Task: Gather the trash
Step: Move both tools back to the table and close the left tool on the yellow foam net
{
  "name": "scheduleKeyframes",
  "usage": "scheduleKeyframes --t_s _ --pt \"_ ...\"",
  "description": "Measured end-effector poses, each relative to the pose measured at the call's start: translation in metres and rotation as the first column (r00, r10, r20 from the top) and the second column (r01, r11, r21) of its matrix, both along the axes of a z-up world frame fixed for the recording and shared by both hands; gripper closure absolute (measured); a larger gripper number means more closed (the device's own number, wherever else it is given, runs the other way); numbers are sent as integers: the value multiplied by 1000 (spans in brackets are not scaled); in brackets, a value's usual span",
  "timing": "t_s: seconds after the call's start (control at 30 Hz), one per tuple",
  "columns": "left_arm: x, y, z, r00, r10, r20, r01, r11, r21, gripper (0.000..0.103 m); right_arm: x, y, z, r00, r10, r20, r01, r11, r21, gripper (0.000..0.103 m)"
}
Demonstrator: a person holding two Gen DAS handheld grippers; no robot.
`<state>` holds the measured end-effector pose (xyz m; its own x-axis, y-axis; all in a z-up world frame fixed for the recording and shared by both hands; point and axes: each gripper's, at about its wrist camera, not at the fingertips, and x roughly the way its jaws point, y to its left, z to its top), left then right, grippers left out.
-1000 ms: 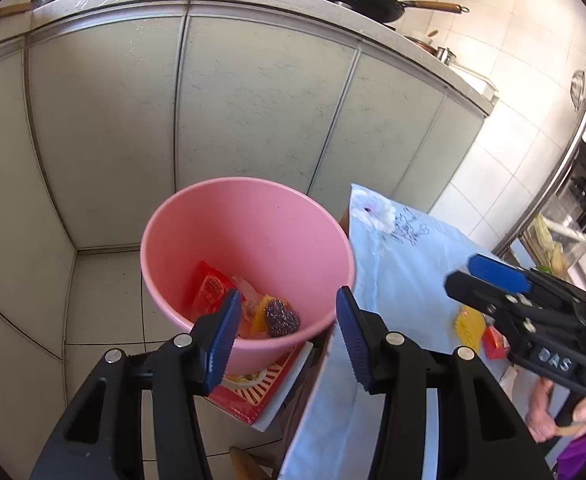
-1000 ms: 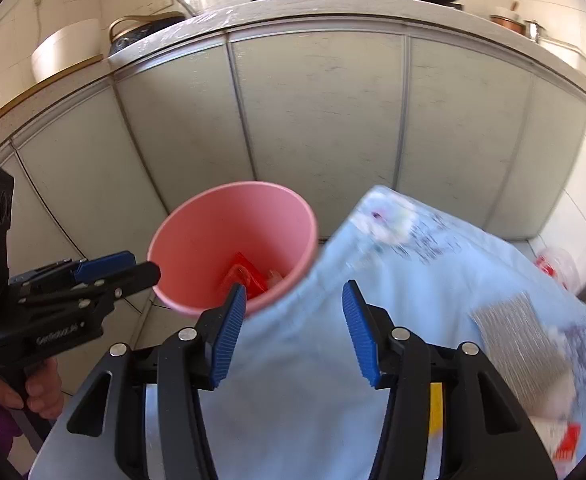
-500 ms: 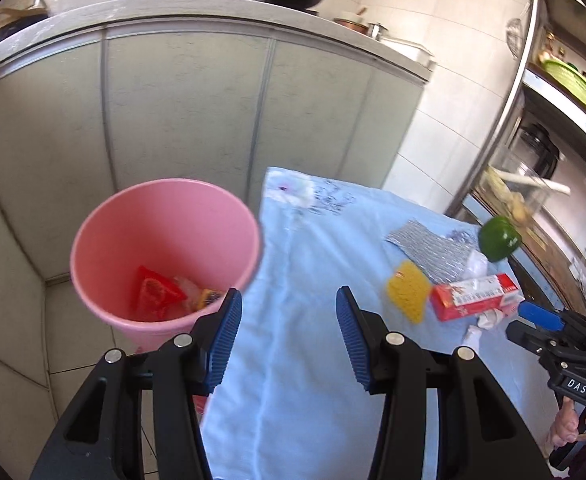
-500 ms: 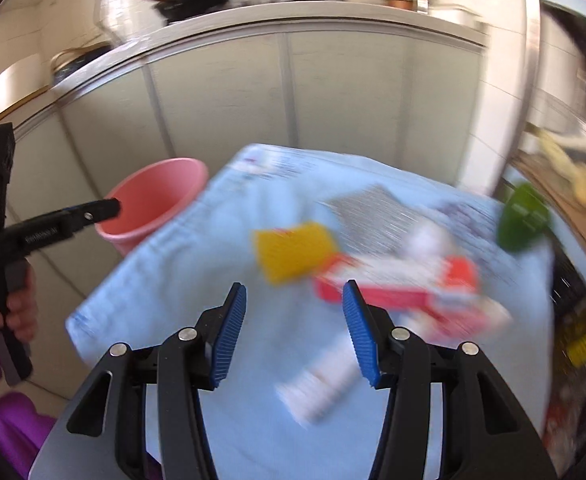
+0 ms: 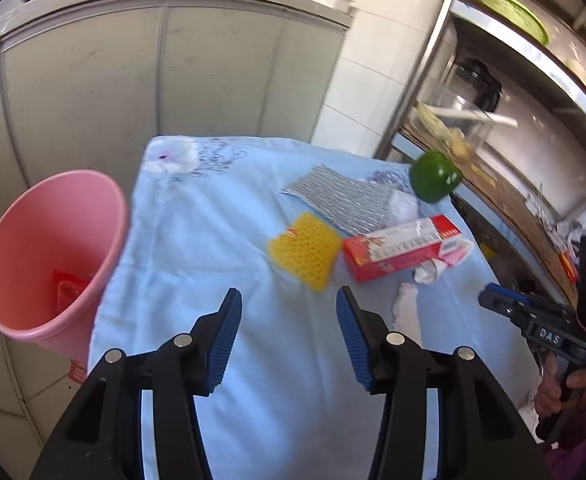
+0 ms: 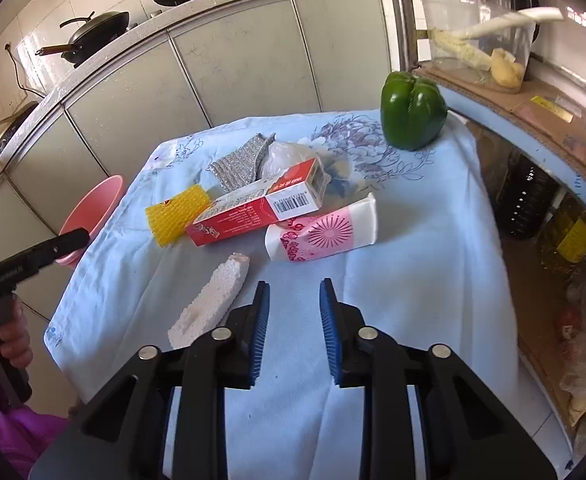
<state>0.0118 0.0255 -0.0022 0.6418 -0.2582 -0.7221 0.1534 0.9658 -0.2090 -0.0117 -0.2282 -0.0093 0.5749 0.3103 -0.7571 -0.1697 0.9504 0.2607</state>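
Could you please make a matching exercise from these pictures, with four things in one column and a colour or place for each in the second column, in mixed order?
Things:
1. bucket
2. pepper
3. foam net
4. foam piece

Descriptions:
A. white, nearest the right gripper
B. pink, beside the table, red trash inside
C. green, at the table's far corner
D. yellow, next to the red box

Pairs: 1-B, 2-C, 3-D, 4-A

pink bin: beside table, wrapper inside | red box, foam strip: on cloth
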Motion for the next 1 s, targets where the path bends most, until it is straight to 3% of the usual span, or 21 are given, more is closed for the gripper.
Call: scheduleKeyframes --t_s 0.3,0.6,0.8,0.9,1.0 --pt "40 -12 -9 1000 7 -29 -5 998 64 53 24 -9 -15 999 -35 -41 35 999 -20 78" --pt "92 -14 -32 994 21 -104 -19 1000 19 53 58 -18 -26 996 -70 -56 67 996 -52 78" --pt "102 -20 -50 986 -18 -163 15 1000 -16 55 81 -17 -23 997 -59 -41 55 994 -91 78" --pt "98 -26 -54 984 -47 -172 40 998 -44 64 94 -13 -21 998 -49 -28 45 992 -118 78" --pt "93 -31 -56 983 -62 -175 53 997 -59 95 103 -11 -16 999 -46 -9 44 990 -135 78"
